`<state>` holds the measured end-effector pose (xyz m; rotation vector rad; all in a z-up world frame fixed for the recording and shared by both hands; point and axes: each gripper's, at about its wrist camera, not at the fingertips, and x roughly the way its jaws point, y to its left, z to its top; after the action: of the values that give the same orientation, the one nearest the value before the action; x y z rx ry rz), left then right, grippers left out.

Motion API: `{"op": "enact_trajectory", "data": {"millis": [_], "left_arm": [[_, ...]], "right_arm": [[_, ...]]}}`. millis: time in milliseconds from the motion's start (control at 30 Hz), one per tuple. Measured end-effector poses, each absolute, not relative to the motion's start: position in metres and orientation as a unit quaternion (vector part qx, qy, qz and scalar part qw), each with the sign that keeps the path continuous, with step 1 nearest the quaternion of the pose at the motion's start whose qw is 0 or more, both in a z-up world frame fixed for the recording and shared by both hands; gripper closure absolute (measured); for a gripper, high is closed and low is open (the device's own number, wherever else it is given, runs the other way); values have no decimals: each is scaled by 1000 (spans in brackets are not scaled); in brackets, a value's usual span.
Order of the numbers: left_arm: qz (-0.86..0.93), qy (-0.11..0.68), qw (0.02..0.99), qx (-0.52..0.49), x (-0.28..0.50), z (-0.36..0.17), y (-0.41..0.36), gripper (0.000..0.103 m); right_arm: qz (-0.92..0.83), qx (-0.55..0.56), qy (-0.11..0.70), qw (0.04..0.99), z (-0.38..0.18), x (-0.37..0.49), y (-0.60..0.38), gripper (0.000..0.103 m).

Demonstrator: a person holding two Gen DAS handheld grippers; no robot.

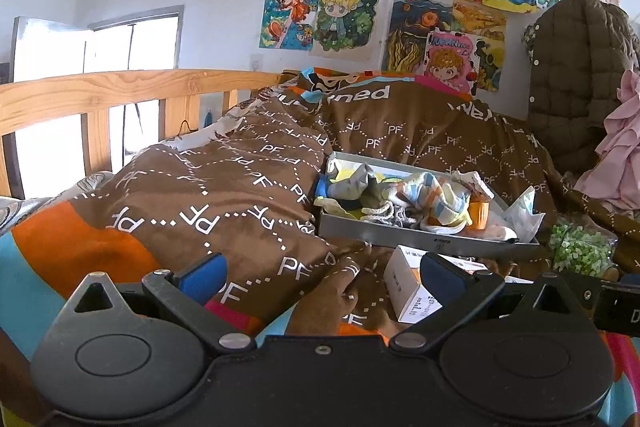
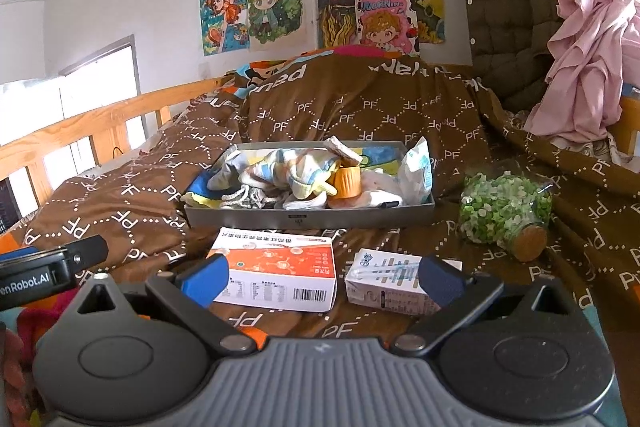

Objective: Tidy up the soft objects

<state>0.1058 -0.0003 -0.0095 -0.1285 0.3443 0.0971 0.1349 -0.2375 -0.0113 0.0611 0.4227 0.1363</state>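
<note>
Grey tray on brown quilt w/ soft cloths heaped inside, orange-white box & small carton just in front, left gripper jaws apart, right gripper jaws apart, both empty, bead jar right of tray.

The left gripper fills the frame's bottom, jaws spread wide over a brown quilt. Right of centre, a grey tray holds crumpled soft cloths. A white box lies just below it.
</note>
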Motion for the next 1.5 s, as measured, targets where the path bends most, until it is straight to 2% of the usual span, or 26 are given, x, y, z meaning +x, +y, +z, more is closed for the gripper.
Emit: {"op": "enact_trajectory", "data": {"millis": [1500], "left_arm": [[49, 177, 981, -61, 106, -16, -1, 1]], "right_arm": [[73, 32, 226, 971, -17, 139, -235, 0]]}}
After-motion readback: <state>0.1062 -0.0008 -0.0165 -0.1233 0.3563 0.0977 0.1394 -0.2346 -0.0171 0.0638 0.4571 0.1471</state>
